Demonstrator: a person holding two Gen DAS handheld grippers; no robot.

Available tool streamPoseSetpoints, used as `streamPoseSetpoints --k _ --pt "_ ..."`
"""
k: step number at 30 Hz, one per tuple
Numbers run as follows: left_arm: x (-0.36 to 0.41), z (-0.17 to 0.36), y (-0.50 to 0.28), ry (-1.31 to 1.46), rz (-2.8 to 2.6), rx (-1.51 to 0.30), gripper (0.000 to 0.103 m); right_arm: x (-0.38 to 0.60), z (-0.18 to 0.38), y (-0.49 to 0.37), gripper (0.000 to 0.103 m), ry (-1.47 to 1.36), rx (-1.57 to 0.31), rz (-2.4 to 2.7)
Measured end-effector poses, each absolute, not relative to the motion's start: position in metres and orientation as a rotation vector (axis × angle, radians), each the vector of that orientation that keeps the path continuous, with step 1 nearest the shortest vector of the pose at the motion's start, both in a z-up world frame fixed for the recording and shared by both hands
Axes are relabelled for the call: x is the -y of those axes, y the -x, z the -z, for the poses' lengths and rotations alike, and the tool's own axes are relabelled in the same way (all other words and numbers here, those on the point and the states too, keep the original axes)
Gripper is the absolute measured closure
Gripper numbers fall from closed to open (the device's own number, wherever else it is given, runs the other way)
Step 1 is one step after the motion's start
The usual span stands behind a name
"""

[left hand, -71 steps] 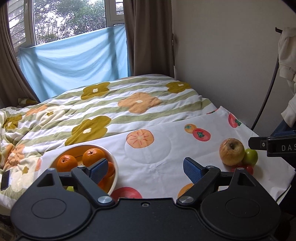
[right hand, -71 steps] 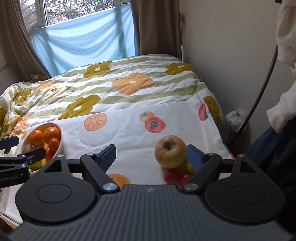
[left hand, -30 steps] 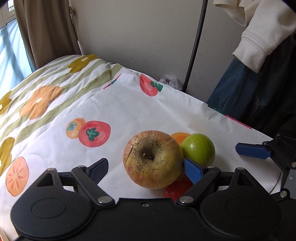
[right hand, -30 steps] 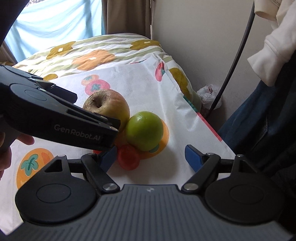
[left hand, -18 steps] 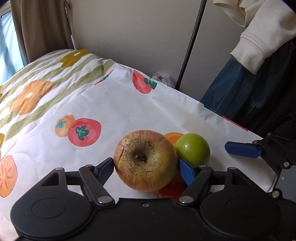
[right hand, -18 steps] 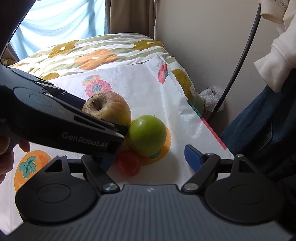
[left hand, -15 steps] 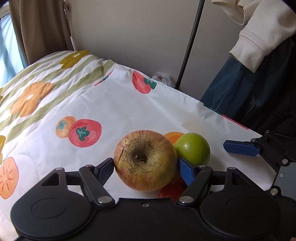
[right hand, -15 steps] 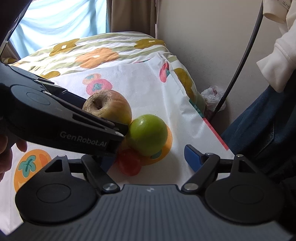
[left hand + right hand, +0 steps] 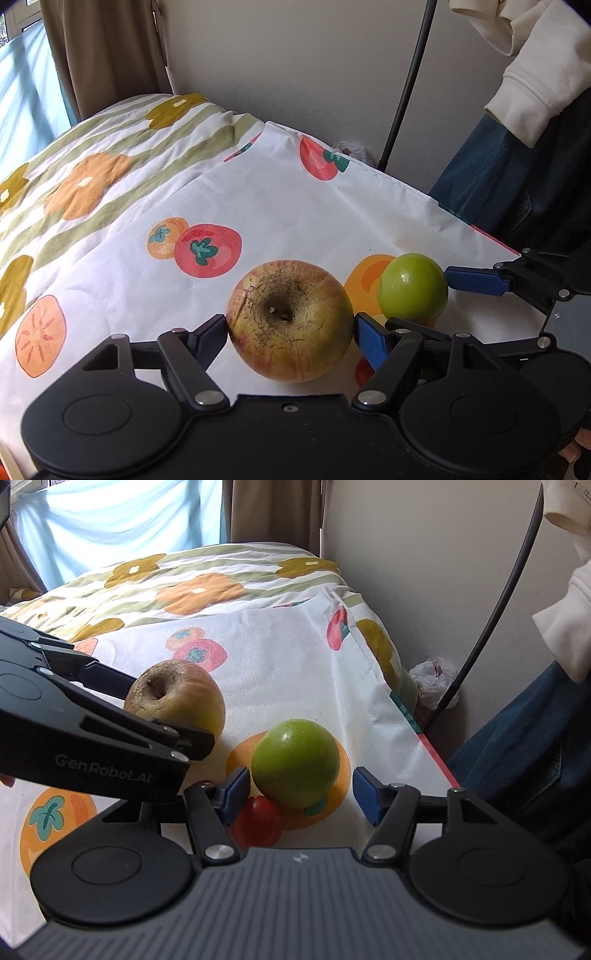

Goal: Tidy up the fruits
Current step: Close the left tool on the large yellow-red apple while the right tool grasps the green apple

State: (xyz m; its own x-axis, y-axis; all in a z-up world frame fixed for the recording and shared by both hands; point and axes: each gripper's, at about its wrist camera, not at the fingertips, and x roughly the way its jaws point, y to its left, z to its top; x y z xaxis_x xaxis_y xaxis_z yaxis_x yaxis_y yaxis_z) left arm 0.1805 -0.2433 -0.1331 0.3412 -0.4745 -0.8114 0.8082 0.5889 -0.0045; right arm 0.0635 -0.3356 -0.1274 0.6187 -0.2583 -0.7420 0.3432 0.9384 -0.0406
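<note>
The left hand-held gripper (image 9: 290,332) clamps a round, cracked, wrinkled apple (image 9: 290,319). Beside the apple, the right hand-held gripper (image 9: 299,794), jaws just closing, brackets a smooth green fruit (image 9: 295,762) without touching.

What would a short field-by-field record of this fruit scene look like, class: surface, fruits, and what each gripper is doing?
surface: white fruit-print cloth over a bed
large fruit: wrinkled yellow-red apple
left gripper: pads against the apple's two sides
green fruit: green apple
right gripper: jaws just closed in around the green apple, gap still showing on one side
small fruit: red tomato, beside the green apple
</note>
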Motion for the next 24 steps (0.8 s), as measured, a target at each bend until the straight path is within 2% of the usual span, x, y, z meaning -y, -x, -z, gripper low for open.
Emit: streamPoseSetpoints --k 5,24 --pt "0.239 0.133 -0.181 -0.431 0.852 -0.879 0.025 0.340 0.132 -0.067 0.033 -0.137 -0.843 0.333" --pt "0.204 0.114 -0.174 -0.352 0.749 -0.829 0.025 0.334 0.116 -0.070 0.034 -0.082 -0.768 0.267"
